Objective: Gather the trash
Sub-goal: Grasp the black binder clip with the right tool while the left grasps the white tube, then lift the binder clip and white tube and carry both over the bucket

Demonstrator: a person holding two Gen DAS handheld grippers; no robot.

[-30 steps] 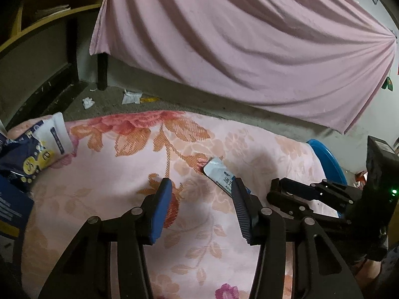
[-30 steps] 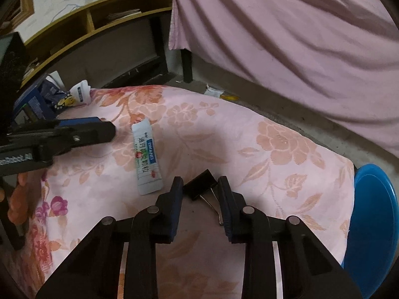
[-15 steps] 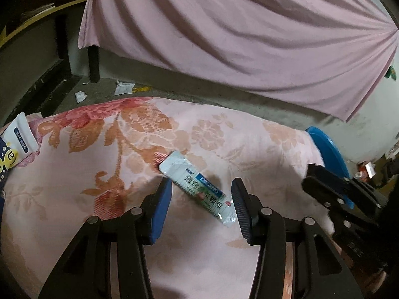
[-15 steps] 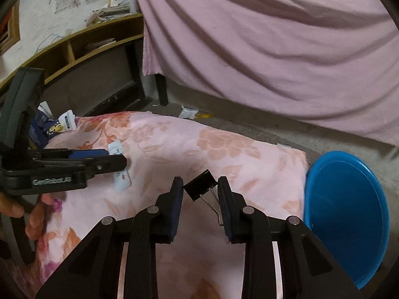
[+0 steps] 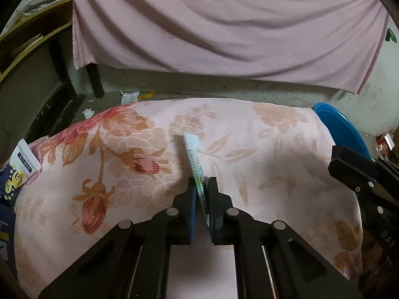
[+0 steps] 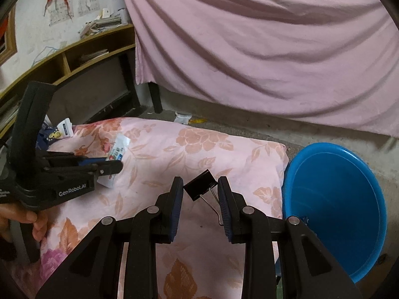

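Two hand-held grippers over the floral bedspread, each clamped on a piece of trash.

The left hand-held gripper (image 5: 202, 186), whose jaws have just been closing, grips a white sachet (image 5: 195, 160) edge-on, its long axis running away from the jaws toward the pink curtain (image 5: 224, 25). The right hand-held gripper (image 6: 200, 194) pinches a black binder clip (image 6: 199, 188), body tilted up-left and wire handles trailing down-right, above the floral bedspread (image 6: 174, 149) and just beside the blue basin (image 6: 334, 199) on the floor.
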